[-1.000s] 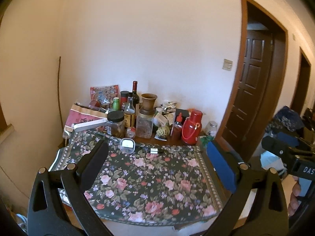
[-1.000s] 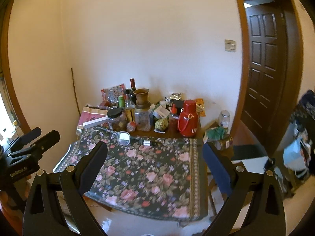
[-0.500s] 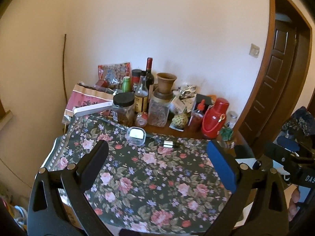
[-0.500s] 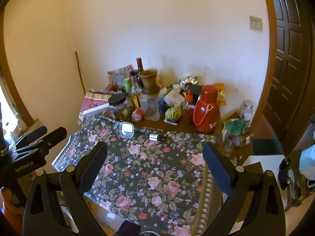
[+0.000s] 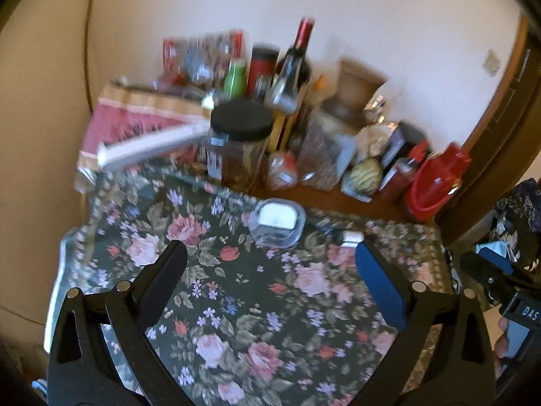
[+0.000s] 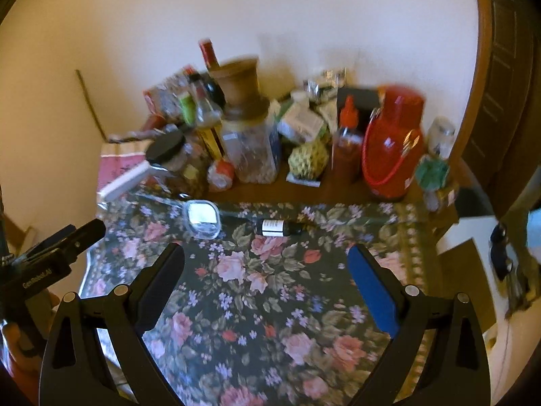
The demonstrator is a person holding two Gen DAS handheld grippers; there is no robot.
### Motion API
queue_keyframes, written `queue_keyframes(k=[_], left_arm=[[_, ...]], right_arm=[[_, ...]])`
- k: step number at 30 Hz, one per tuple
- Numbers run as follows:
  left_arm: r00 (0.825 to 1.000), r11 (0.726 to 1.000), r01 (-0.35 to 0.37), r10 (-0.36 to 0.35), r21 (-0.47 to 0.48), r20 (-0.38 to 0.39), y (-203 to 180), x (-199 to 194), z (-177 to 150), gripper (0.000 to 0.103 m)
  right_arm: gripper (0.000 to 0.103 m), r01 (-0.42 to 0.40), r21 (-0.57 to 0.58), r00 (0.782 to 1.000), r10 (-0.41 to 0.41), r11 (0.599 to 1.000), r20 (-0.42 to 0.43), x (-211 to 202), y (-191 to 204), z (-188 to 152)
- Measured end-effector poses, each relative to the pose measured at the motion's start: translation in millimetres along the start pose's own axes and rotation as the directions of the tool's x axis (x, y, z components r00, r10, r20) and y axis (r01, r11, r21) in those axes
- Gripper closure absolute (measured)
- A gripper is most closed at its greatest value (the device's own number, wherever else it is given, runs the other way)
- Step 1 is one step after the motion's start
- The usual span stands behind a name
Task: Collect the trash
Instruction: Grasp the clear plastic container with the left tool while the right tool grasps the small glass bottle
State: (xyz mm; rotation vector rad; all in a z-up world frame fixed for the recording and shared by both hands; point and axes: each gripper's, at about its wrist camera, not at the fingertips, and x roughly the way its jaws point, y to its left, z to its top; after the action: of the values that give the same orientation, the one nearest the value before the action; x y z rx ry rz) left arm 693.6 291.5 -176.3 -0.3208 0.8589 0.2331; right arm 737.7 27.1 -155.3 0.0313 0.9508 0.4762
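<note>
Warm, soft indoor light; motion blur over the far clutter, fisheye bending and dark vignetted corners.

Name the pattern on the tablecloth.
Pink roses on dark cloth; the tablecloth shows best in the right wrist view.

Left gripper [image 5: 270, 264] level in front of me, jaws spread wide, nothing between fingers. Right gripper [image 6: 265, 258] same: jaws wide apart, empty, pointing forward and slightly down. Each unit visible at edge of other's view; my hand [image 6: 13, 341] wraps left handle.
</note>
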Motion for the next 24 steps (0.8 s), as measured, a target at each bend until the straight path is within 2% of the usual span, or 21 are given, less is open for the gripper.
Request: queue_keyframes(k=[3,6,10,13,16,18,20,22,24], left_arm=[[0.998,1.000,0.012,-0.013,-0.018,-0.055,15,43,3,0.004],[0.993,0.999,0.031,-0.033,-0.019,-0.113,25,82,5,0.014],[0.982,0.998,0.057,-0.058,-0.008,-0.181,33,129,2,0.034],[0.974,0.996,0.086,-0.086,-0.006,-0.209,35,150,2,0.048],[0.969,0.994,0.109,-0.108,-0.010,-0.222,36,166,5,0.058],[0.967,0.993,0.118,-0.118,-0.016,-0.227,37,173,8,0.064],[0.962,0.991,0.132,-0.134,-0.024,-0.237,38,180,10,0.070],[0.961,0.991,0.135,-0.136,-0.024,-0.242,39,185,13,0.074],[0.960,0.991,0.135,-0.137,-0.023,-0.243,38,189,15,0.078]], right_arm=[[0.007,0.002,0.029,0.998,-0.001,1.000,-0.059,42,-1,3],[0.007,0.012,0.057,0.994,-0.005,0.998,-0.112,86,-3,6],[0.007,0.038,0.063,0.986,-0.027,0.997,-0.162,137,0,8],[0.013,0.076,0.041,0.980,-0.067,0.996,-0.188,164,6,7],[0.017,0.097,0.023,0.975,-0.090,0.995,-0.204,183,11,6],[0.025,0.126,0.001,0.970,-0.123,0.992,-0.209,192,15,5],[0.028,0.150,-0.014,0.965,-0.149,0.989,-0.214,198,17,4],[0.029,0.167,-0.010,0.966,-0.166,0.986,-0.197,196,17,4],[0.037,0.171,0.008,0.970,-0.167,0.985,-0.178,194,16,4]])
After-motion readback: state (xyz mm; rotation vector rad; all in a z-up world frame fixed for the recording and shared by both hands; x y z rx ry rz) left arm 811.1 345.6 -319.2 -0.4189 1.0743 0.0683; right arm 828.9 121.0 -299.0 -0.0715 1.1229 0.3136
